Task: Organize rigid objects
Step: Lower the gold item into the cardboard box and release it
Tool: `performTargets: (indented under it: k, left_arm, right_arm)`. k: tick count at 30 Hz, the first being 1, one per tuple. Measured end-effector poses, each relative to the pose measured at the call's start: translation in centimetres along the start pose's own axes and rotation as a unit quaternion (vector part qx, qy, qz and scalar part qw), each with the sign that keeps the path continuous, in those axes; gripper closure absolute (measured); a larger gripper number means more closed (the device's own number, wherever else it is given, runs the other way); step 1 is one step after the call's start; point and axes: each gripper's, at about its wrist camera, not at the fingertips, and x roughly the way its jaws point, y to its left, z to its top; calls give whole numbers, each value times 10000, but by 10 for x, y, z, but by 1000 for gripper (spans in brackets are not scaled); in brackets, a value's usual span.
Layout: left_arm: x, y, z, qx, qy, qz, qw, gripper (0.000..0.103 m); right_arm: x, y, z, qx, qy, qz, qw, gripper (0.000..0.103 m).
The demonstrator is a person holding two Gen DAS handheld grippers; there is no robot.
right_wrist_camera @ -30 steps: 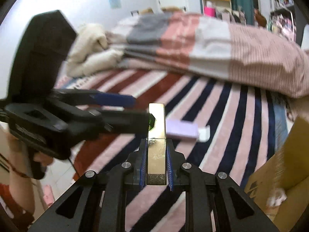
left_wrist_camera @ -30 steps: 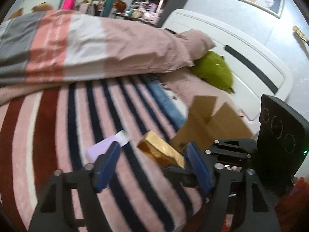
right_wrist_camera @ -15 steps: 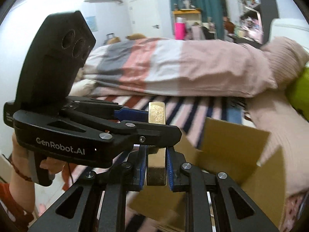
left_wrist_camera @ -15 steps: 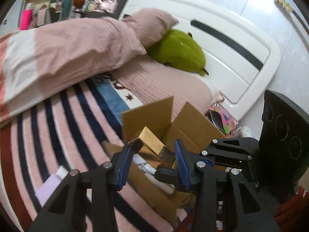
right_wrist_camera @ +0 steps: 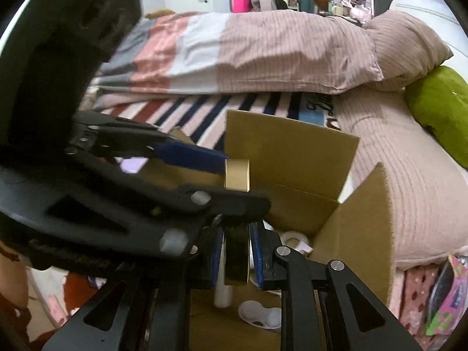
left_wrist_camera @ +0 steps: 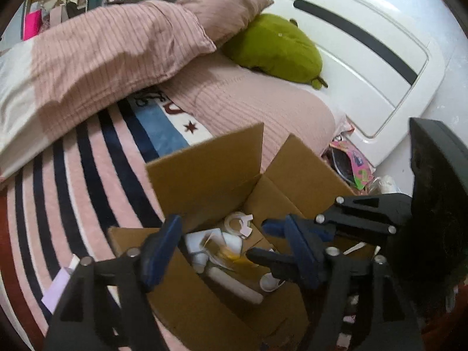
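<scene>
Right gripper (right_wrist_camera: 235, 259) clamped on gold bar (right_wrist_camera: 237, 175) above cardboard box (right_wrist_camera: 292, 158). Left gripper (left_wrist_camera: 231, 248) wide open, empty, over box too.

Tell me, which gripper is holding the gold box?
The right gripper: it clamps the gold box above the cardboard box. The left gripper is open, empty.

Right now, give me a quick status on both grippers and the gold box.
Right hand-held gripper shut on gold box, over the open cardboard box. Left hand-held gripper open, empty, crossing just in front. White items already inside.
</scene>
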Motion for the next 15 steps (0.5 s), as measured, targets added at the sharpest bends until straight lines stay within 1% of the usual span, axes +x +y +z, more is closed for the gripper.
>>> performTargets:
  k: [1,2,3,5,8,12,13,14,15]
  left_arm:
    - [-7,2,-1,-19,-67,-4,10000,31]
    - [-15,5,-2,-49,-148,19,9999,31]
    - [-23,10,-3,-83,-230,64,9997,30]
    - [-44,21,-9,-181,-421,191,9988,28]
    - [-77,44,-21,-361,-690,477,9958,28]
    - [-112,77,-47,-586,-916,898,9900,27]
    - [-120,88,-56,-662,-957,1013,9880,27]
    - [-130,102,-67,-764,-991,1160,9853,26]
    - [-134,109,-73,-823,-1005,1235,9838,22]
  right_arm:
    - [-2,0,1,7,4,-33,10000,82]
    - [-4,0,1,13,-23,-56,10000,75]
    - [-5,1,3,11,-48,-65,10000,71]
    - [-9,7,7,-18,-98,25,9999,70]
    - [-13,26,14,-117,-164,324,9993,70]
    - [-12,71,28,-462,-284,712,9960,68]
    - [-9,85,31,-546,-285,874,9943,67]
    - [-5,96,35,-613,-272,1013,9926,62]
    - [-1,109,38,-691,-255,1145,9907,57]
